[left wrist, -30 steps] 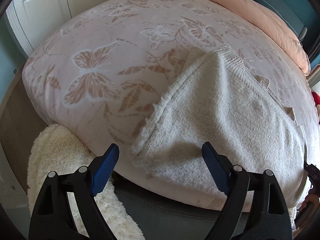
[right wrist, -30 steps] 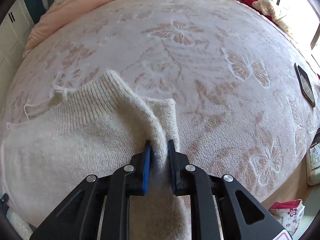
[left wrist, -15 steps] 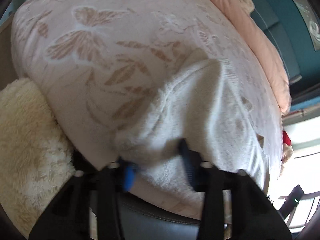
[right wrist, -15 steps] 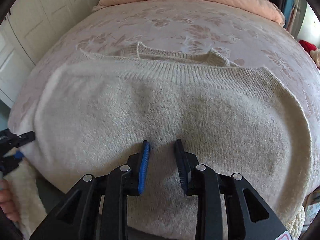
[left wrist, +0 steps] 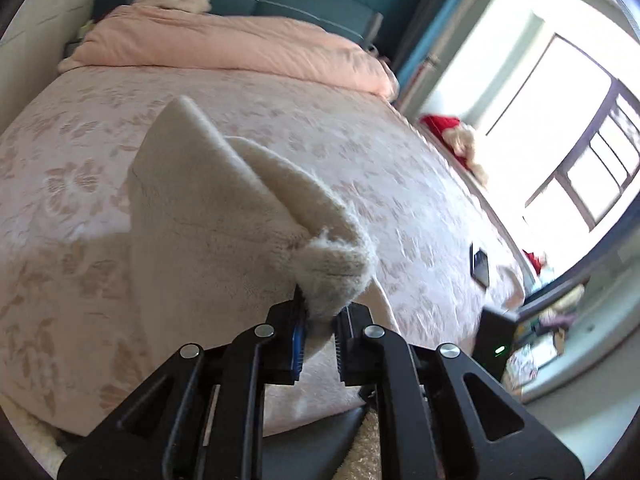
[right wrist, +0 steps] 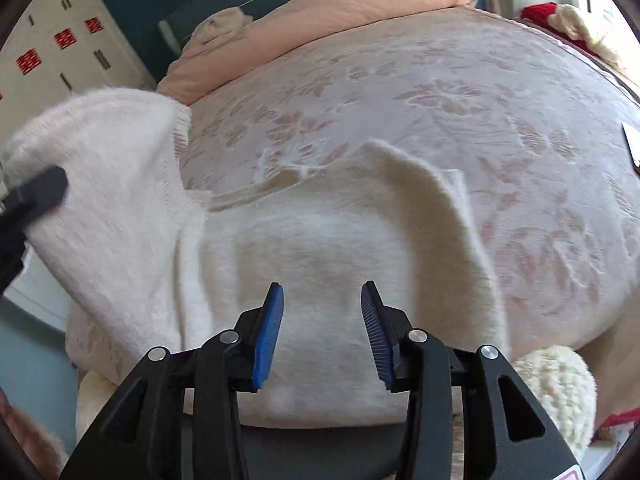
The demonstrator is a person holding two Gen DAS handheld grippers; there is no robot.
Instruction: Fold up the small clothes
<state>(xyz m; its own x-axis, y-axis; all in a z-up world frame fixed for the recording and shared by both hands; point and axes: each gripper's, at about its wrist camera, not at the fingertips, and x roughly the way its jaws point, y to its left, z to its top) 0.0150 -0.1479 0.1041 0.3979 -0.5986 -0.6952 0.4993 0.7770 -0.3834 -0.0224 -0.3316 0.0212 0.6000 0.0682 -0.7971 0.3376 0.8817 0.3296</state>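
Note:
A cream knit sweater (right wrist: 320,232) lies on the pink flowered bedspread (right wrist: 460,92) at the near edge of the bed. My left gripper (left wrist: 320,330) is shut on a bunched corner of the sweater (left wrist: 200,248) and holds it lifted above the bed. In the right wrist view that lifted part (right wrist: 112,160) hangs at the left, with the left gripper's black tip (right wrist: 36,196) on it. My right gripper (right wrist: 322,332) is open and empty, just above the sweater's near edge.
A peach duvet (left wrist: 240,44) is bunched at the head of the bed. A dark phone (left wrist: 480,268) lies on the bedspread's right side. A red and cream plush toy (left wrist: 452,136) sits by the window. A fluffy cream rug (right wrist: 552,392) lies below the bed edge.
My left gripper closed on the sweater's left corner and lifted it up and over to the right. My right gripper let go of the sweater and opened wider.

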